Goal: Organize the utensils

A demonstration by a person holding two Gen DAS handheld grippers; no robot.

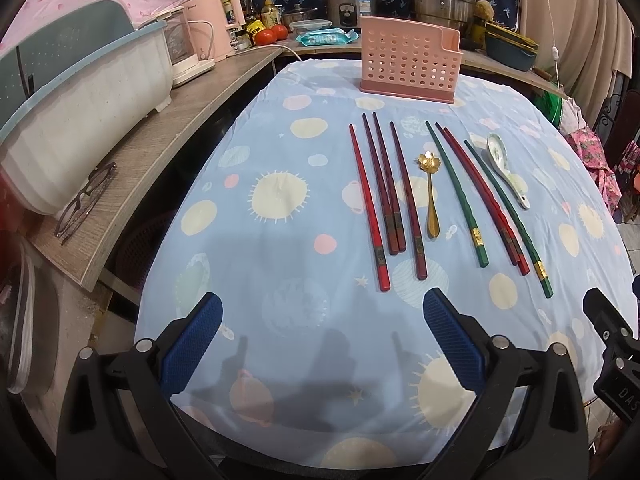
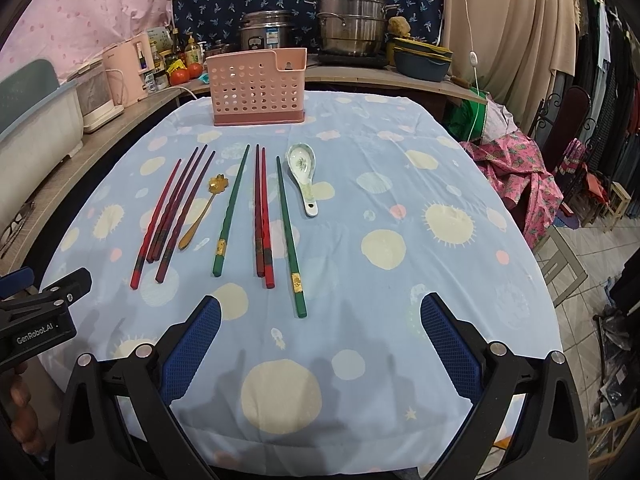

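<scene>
A pink perforated utensil holder point(image 1: 408, 62) point(image 2: 258, 86) stands upright at the far side of the table. In front of it lie several red and dark red chopsticks point(image 1: 380, 196) point(image 2: 172, 212), a gold flower-shaped spoon point(image 1: 431, 196) point(image 2: 202, 210), two green chopsticks point(image 1: 458, 196) point(image 2: 230, 210) and a white ceramic spoon point(image 1: 506, 170) point(image 2: 304, 178). My left gripper point(image 1: 322, 310) is open and empty above the near table edge, short of the chopsticks. My right gripper point(image 2: 320, 312) is open and empty, just short of the nearest green chopstick point(image 2: 290, 236).
The table has a blue cloth with sun and planet prints point(image 1: 280, 240) point(image 2: 400, 240). A wooden counter point(image 1: 168, 140) at the left holds a white tub point(image 1: 80, 120), glasses point(image 1: 86, 198), appliances and tomatoes. Steel pots point(image 2: 352, 20) stand behind. A chair with pink cloth point(image 2: 520, 168) is at the right.
</scene>
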